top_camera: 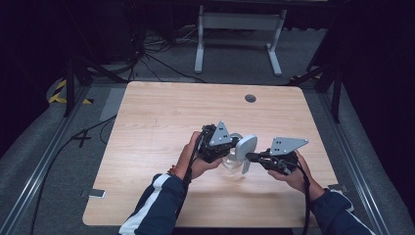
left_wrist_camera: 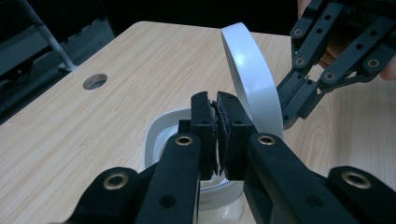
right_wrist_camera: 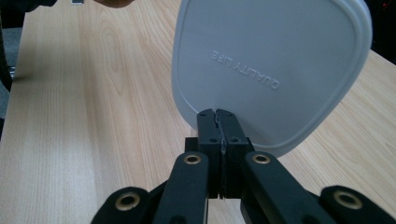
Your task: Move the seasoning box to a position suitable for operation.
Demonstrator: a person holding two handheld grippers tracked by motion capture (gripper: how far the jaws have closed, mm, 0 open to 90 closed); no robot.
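Note:
A clear container (top_camera: pixel 229 163) with a white rounded rim (left_wrist_camera: pixel 156 135) stands on the table near its middle. My left gripper (left_wrist_camera: pixel 218 100) is shut on the near side of that rim; from above it (top_camera: pixel 222 147) sits at the container's left. Just right of the container, the white lid (top_camera: pixel 246 149) is held upright on edge. My right gripper (right_wrist_camera: pixel 218 114) is shut on the lid's lower edge (right_wrist_camera: pixel 271 65), where embossed lettering shows. In the left gripper view the lid (left_wrist_camera: pixel 254 79) rises behind my jaws with the right gripper (left_wrist_camera: pixel 290 120) pinching it.
The light wooden table (top_camera: pixel 161 112) has a round cable hole (top_camera: pixel 250 98) near its far edge, also visible as a hole (left_wrist_camera: pixel 95 81) in the left gripper view. A white desk frame (top_camera: pixel 240 29) and cables lie on the floor beyond.

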